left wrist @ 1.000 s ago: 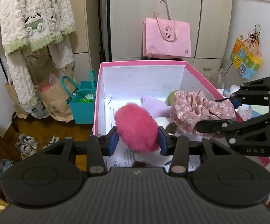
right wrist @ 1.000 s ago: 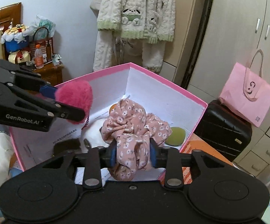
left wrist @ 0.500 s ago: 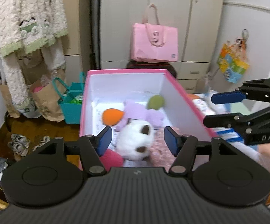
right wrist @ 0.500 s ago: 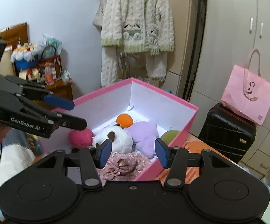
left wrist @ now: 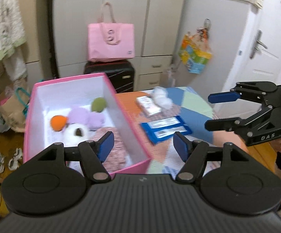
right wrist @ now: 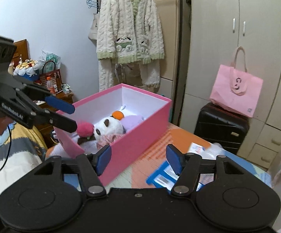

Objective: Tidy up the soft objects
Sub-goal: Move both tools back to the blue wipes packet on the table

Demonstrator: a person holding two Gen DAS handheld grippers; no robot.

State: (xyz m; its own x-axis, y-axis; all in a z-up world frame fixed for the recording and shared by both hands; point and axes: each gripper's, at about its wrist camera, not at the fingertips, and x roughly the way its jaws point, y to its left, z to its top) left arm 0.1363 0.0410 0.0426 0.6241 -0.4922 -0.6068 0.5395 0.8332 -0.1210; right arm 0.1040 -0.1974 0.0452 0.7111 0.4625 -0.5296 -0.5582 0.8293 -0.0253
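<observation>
The pink box point(left wrist: 128, 136) point(right wrist: 140, 130) stands on the patterned table and holds soft things: an orange ball point(left wrist: 58, 122), a purple plush point(left wrist: 86, 116), a green ball point(left wrist: 98, 104), a white plush point(left wrist: 74, 134) point(right wrist: 107, 125), the floral pink scrunchie point(left wrist: 111, 147) and the fuzzy pink ball point(right wrist: 85, 128). My left gripper point(left wrist: 144, 146) is open and empty above the box's near right corner; it also shows in the right wrist view point(right wrist: 66, 114). My right gripper point(right wrist: 138, 159) is open and empty to the right of the box, and shows in the left wrist view point(left wrist: 216, 112).
On the table right of the box lie blue packets point(left wrist: 164, 130), a white packet point(left wrist: 148, 105) and a white crumpled wrapper point(left wrist: 161, 99). Behind stand a black suitcase point(right wrist: 221, 127) with a pink bag point(right wrist: 236, 90), wardrobes, a hanging robe point(right wrist: 129, 38) and floor bags point(left wrist: 12, 106).
Both grippers let go: the fuzzy pink ball and the floral scrunchie now lie in the box. Both grippers have opened, pulled back and swung right, toward the table beside the box.
</observation>
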